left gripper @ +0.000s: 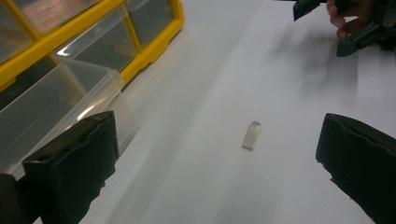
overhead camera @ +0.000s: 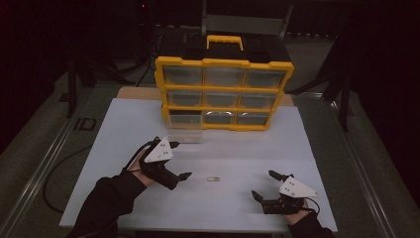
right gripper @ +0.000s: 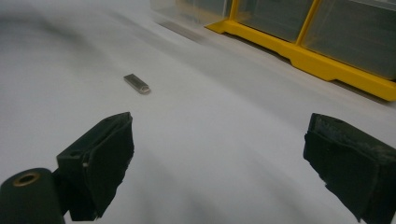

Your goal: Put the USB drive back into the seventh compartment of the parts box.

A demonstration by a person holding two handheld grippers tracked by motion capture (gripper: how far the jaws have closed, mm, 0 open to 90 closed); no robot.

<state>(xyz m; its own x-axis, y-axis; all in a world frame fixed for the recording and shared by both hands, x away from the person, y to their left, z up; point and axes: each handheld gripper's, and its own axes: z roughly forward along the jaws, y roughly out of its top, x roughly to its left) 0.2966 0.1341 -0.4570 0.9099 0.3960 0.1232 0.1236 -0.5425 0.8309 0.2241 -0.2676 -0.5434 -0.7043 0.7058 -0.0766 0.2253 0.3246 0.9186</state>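
Left tool (overhead camera: 181, 159) and right tool (overhead camera: 264, 185), both spread wide and grasping nothing, flank a small flat metal piece (overhead camera: 213, 178) lying free on the white surface (overhead camera: 237, 148), near a clear drawer (overhead camera: 184, 130) pulled from the yellow organizer (overhead camera: 224, 94).

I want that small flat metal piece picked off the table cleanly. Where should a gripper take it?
Grip the small metal piece across its two long edges, coming straight down from above. It lies flat on the white table, so only its thin sides offer purchase. The left gripper is nearer, jaws open.
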